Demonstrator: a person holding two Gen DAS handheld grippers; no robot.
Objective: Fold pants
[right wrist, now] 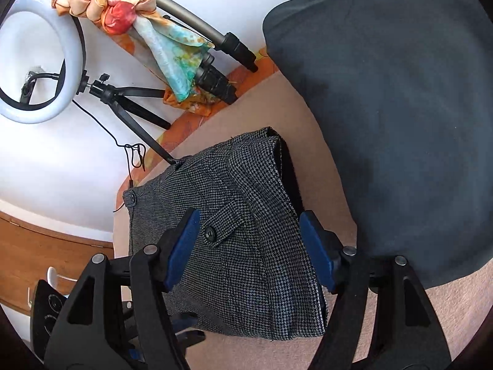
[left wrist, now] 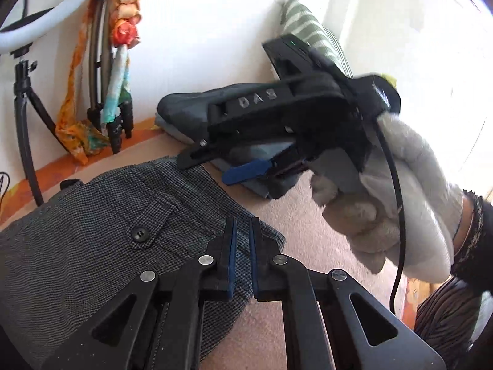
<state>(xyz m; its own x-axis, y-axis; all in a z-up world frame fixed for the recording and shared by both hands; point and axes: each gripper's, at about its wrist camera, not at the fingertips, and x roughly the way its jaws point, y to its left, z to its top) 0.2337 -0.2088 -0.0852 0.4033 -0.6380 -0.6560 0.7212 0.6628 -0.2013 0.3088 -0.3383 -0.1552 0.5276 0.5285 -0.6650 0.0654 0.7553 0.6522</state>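
Note:
The grey houndstooth pants (left wrist: 101, 231) lie folded on the beige surface, a buttoned pocket flap facing up; they also show in the right wrist view (right wrist: 240, 231). My left gripper (left wrist: 242, 237) sits over the pants' right edge with its blue pads nearly together, a narrow gap between them and nothing clearly pinched. My right gripper (right wrist: 249, 246) is wide open, its blue pads (right wrist: 181, 246) straddling the folded pants. It also shows in the left wrist view (left wrist: 215, 169), held by a gloved hand (left wrist: 400, 215) just above the pants' far corner.
A stack of folded dark clothes (left wrist: 191, 108) lies beyond the pants; it also shows in the right wrist view (right wrist: 400, 108). A ring light (right wrist: 40, 55) on a tripod and stands draped with a colourful scarf (right wrist: 172, 49) stand by the wall. A striped cloth (left wrist: 308, 34) leans behind.

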